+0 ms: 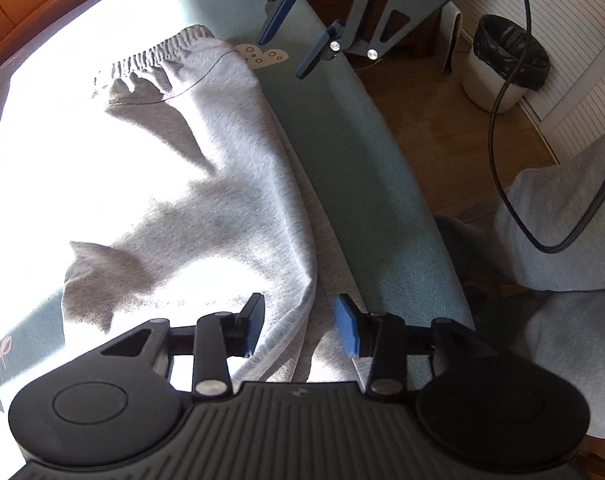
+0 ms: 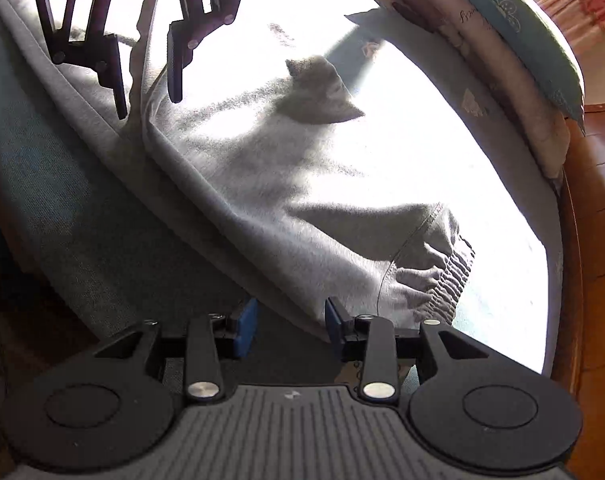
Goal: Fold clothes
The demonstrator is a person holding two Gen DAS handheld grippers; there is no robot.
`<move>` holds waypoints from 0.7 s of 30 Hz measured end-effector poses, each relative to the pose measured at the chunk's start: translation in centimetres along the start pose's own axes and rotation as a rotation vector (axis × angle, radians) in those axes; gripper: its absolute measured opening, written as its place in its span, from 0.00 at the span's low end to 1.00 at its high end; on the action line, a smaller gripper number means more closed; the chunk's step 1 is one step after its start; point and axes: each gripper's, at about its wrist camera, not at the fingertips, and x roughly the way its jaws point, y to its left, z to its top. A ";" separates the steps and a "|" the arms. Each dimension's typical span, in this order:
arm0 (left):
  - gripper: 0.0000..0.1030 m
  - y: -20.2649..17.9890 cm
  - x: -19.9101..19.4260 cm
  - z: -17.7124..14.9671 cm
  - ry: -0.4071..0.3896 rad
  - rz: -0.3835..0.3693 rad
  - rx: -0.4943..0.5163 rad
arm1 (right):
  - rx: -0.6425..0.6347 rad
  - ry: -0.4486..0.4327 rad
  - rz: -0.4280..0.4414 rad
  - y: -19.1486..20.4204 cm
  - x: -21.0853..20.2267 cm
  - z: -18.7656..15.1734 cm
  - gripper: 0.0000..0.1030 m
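Note:
Grey sweatpants (image 1: 206,160) lie spread on a teal bed sheet (image 1: 342,140) in strong sunlight, with the elastic waistband (image 1: 154,60) at the far end. My left gripper (image 1: 300,328) hangs open just above the near leg, over the fabric's folded edge, and its pads press on nothing. My right gripper (image 1: 290,50) hovers open above the sheet beside the waistband, holding nothing. In the right wrist view the right gripper (image 2: 290,330) stands open over the pants' (image 2: 302,208) edge near the waistband (image 2: 450,276). The left gripper (image 2: 148,84) straddles a raised fold at the far end.
Beside the bed is wooden floor with a white bin (image 1: 506,64) lined in black. A black cable (image 1: 498,120) hangs across it. A person's grey-clad legs (image 1: 562,220) stand at the right. A wooden bed frame (image 2: 598,240) and stacked bedding (image 2: 502,40) border the far side.

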 end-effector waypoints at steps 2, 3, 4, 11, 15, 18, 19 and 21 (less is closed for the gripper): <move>0.39 -0.6 1.1 1.7 -0.038 0.015 -0.076 | 0.254 0.033 0.011 -3.2 0.1 -1.7 0.41; 0.39 0.5 1.1 1.7 -0.057 0.010 -0.115 | 0.387 0.046 0.018 -4.8 0.2 -2.5 0.41; 0.39 1.9 0.8 1.4 -0.075 0.002 -0.155 | 0.536 0.038 0.038 -6.1 0.3 -3.8 0.41; 0.35 1.0 6.8 4.0 -0.093 -0.054 -0.264 | 1.439 -0.181 0.237 -11.2 3.2 -11.0 0.41; 0.35 0.0 8.5 3.8 -0.023 -0.080 -0.238 | 1.597 -0.198 0.259 -11.3 5.7 -11.6 0.39; 0.38 -0.5 8.8 3.5 0.015 -0.078 -0.186 | 1.589 -0.182 0.239 -10.6 6.1 -11.4 0.23; 0.38 -0.4 8.8 3.5 0.036 -0.083 -0.188 | 1.576 -0.182 0.229 -10.4 5.9 -11.3 0.22; 0.38 0.0 8.7 3.4 0.075 -0.101 -0.207 | 1.544 -0.171 0.206 -10.2 5.7 -11.0 0.22</move>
